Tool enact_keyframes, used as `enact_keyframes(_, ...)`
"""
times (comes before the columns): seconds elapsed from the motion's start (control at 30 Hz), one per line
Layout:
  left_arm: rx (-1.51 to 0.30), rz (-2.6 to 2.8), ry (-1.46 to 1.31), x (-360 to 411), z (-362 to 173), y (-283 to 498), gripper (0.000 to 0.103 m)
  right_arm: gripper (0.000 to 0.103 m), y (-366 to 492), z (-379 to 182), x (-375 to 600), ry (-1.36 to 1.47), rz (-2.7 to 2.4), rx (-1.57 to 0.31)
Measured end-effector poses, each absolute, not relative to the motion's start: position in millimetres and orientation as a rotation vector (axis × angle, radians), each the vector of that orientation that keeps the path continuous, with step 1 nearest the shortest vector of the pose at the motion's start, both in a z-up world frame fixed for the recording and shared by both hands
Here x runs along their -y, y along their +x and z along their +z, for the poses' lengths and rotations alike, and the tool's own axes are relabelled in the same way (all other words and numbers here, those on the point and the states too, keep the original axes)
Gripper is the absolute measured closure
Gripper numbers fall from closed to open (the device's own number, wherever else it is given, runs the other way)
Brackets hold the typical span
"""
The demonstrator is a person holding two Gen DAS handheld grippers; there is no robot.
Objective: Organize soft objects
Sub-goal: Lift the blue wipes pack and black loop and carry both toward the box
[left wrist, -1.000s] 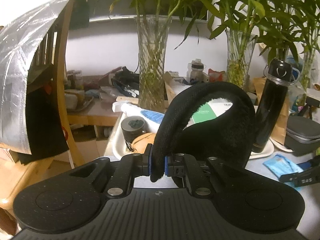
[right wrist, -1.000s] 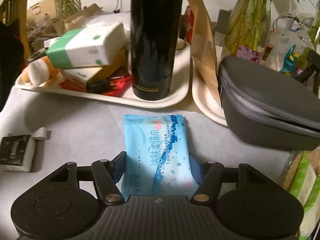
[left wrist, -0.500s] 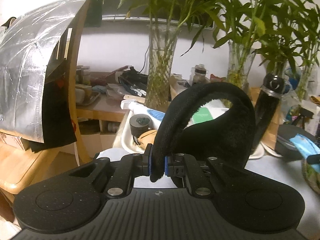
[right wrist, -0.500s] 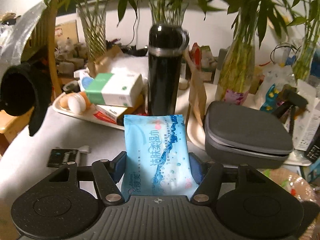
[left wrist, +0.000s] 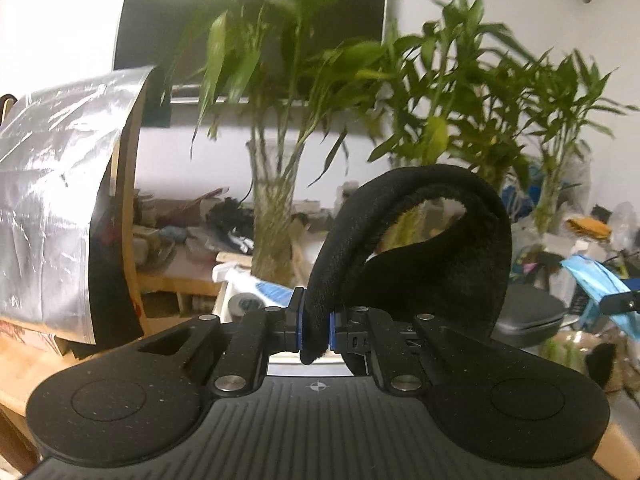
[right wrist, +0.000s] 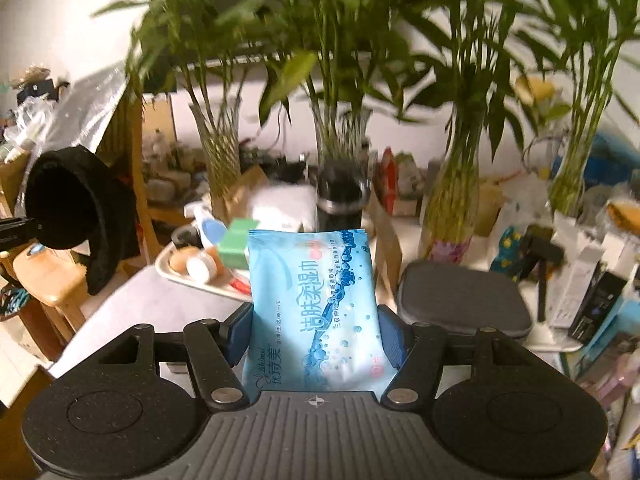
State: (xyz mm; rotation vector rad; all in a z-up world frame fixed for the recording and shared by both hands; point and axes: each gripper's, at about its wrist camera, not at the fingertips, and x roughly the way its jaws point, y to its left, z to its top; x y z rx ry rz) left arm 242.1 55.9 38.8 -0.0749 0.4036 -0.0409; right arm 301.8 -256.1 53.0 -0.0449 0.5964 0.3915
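grey cloth-covered table (right wrist: 152, 304), white oval tray (right wrist: 176, 274) of toiletries sitting on it, dark grey zip-up hard case (right wrist: 460, 298) just beside, glass vases of bamboo (right wrist: 448, 216) behind

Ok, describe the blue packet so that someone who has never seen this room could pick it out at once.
Start from the row of bamboo stalks in glass vases along the back of the table. In front of them, raised above the tabletop, the right hand-held gripper clamps the blue wet-wipe packet. It is the only flat, glossy sky-blue pouch, printed with water bubbles and white Chinese characters.
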Motion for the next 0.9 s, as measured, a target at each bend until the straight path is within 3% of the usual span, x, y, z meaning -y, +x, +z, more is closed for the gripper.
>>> enact_keyframes(0.37, -0.411, -0.103, -0.121, -51.6, 89.1, 203.0, 0.092, 0.036, 241.7, 117.3, 271.0, -0.030, 0.386, -0.502)
enact_keyframes(0.9, -0.586, -0.244, -0.117, -40.7, 89.7, 146.4, 0.092, 0.036, 175.4, 110.6, 263.8, -0.038, 0.448, -0.510)
